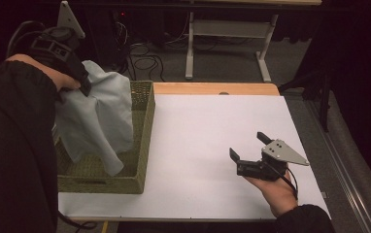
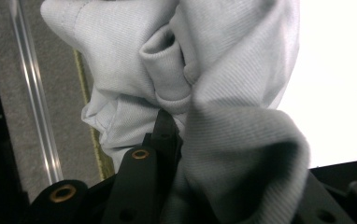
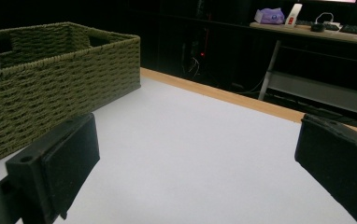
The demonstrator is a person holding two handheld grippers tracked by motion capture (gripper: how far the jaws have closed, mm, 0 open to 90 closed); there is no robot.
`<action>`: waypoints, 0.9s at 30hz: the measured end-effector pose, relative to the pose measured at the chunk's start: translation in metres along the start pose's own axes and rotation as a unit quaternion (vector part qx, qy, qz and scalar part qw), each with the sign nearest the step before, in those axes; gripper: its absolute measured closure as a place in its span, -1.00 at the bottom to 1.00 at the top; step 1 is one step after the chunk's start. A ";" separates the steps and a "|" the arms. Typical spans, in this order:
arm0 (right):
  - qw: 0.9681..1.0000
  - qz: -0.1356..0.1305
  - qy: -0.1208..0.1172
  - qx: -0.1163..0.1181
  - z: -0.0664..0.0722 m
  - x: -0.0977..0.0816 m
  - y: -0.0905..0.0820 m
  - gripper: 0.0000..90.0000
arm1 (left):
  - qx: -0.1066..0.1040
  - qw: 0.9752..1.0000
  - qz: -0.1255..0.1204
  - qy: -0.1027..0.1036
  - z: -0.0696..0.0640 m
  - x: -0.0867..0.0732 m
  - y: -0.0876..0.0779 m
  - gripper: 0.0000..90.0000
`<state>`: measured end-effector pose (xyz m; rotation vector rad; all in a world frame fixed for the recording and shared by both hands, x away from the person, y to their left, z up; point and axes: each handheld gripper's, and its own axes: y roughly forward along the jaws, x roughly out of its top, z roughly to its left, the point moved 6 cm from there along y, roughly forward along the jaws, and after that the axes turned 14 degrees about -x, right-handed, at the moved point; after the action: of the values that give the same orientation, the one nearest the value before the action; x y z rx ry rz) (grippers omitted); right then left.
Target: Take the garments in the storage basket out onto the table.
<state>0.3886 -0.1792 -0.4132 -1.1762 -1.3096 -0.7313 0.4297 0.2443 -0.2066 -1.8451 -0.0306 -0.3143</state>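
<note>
The left gripper (image 1: 79, 80) is clamped on a pale cloth (image 1: 98, 114) hanging above the green woven basket (image 1: 142, 141). The right gripper (image 1: 250, 145) rests wide apart, holding nothing, on the white table (image 1: 193, 145). No writing is readable.

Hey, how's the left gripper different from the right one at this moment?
The left gripper is shut on the pale grey cloth, while the right gripper is open and holds nothing. The left gripper is raised above the green woven basket, with the cloth hanging down into it; the right gripper sits low over the white table, well away from the basket. Both are black two-jaw tools, each held in a hand.
</note>
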 end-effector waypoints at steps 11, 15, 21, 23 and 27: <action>1.000 0.002 0.000 0.001 0.001 -0.001 0.000 -0.98 | -0.003 1.000 -0.008 0.015 -0.020 0.006 -0.016 0.53; 1.000 0.001 0.000 0.001 0.001 0.000 0.000 -0.98 | -0.007 1.000 -0.007 0.023 -0.030 0.010 -0.019 0.53; 1.000 0.001 0.001 0.001 0.000 0.000 0.000 -0.98 | -0.015 0.999 -0.012 0.038 -0.050 0.018 -0.026 0.53; 1.000 0.001 0.000 0.001 0.000 0.000 0.000 -0.98 | -0.014 0.999 -0.013 0.039 -0.052 0.019 -0.027 0.53; 1.000 0.001 0.003 0.001 0.000 0.000 0.000 -0.98 | -0.014 0.999 -0.014 0.049 -0.063 0.024 -0.027 0.53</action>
<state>0.3886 -0.1796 -0.4136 -1.1736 -1.3035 -0.7308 0.4349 0.1893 -0.1594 -1.8564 0.0153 -0.4255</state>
